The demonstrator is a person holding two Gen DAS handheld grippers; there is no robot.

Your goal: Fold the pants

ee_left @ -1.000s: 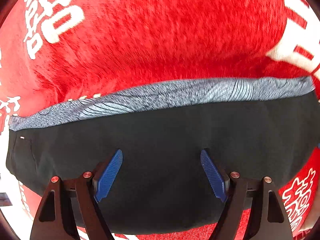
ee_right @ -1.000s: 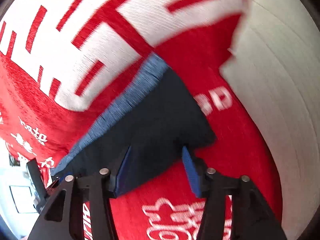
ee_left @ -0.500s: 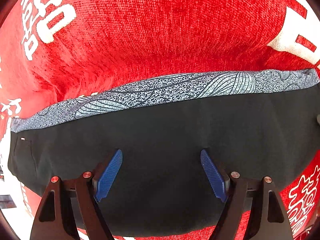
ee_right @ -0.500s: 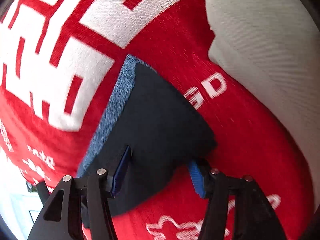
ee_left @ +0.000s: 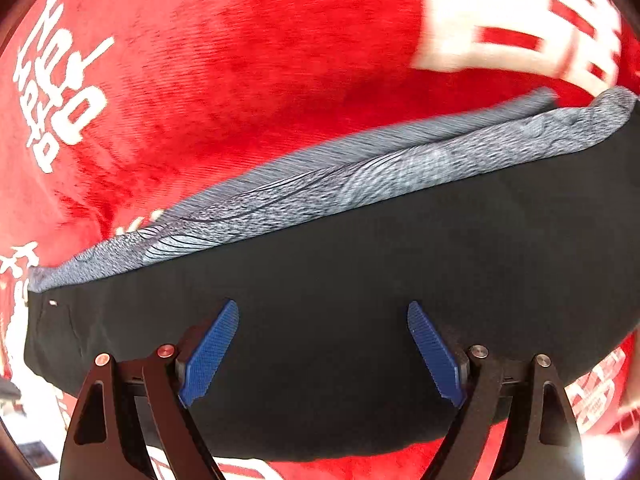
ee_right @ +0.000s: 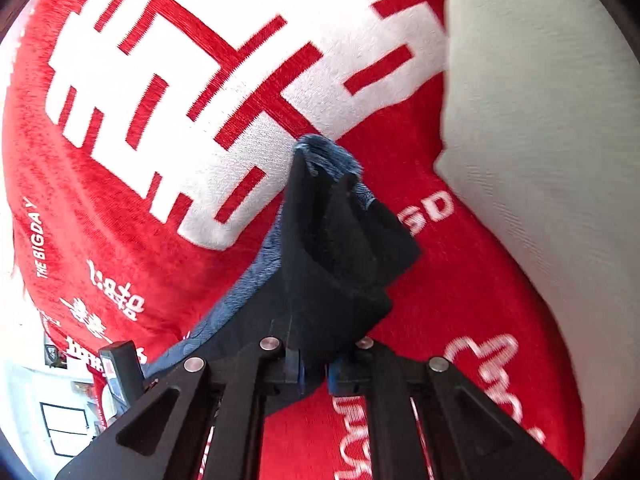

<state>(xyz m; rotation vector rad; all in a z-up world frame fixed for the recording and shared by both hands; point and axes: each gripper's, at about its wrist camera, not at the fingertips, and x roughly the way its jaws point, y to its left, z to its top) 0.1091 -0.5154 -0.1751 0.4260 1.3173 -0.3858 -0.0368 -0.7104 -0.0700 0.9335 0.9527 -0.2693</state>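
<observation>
The pants lie across the lower half of the left wrist view as a wide dark band on a red blanket. Their upper edge is a grey, finely patterned waistband that climbs from the lower left to the upper right, where it lifts into a raised fold. Above that edge the blanket lies bare up to its white lettering at the upper left and upper right. The left gripper hangs over the dark cloth with its blue ribbed pads spread wide, nothing between them.

In the right wrist view the right gripper has its fingers pressed together on a corner of the pants. The cloth rises from the pinch in a creased peak to the middle of the frame, with a tuft of the blue-grey waistband at its tip. Below and right of the peak the plush blanket lies free, printed with white characters. A pale, finely ribbed cushion fills the right side; its edge runs close beside the lifted corner.

The pants look matte and smooth, the blanket fuzzy.
</observation>
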